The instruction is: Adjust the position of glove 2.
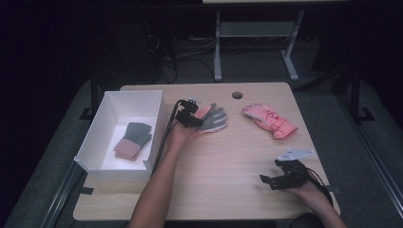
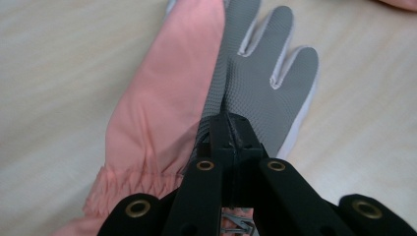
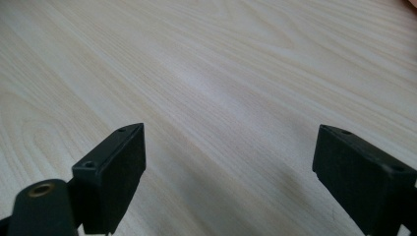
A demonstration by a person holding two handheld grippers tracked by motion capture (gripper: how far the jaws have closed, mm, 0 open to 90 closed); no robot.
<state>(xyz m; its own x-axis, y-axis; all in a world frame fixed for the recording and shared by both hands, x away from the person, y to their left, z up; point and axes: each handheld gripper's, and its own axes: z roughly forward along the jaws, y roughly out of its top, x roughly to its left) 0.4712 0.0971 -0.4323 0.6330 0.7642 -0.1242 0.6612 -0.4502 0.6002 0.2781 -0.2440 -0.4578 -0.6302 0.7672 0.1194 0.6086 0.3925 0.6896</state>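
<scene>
In the left gripper view, the pink and grey glove runs off the top edge, its fingertips cut away, while its gathered cuff disappears behind the left claw at the bottom. The fabric pinched between the closed jaws is hidden at the contact. From the high view, part of the glove lies under the hand. A folded grey and pink item in the white box, possibly another glove, is too small to tell. The right claw has both jaws cropped by the frame's lower edge.
</scene>
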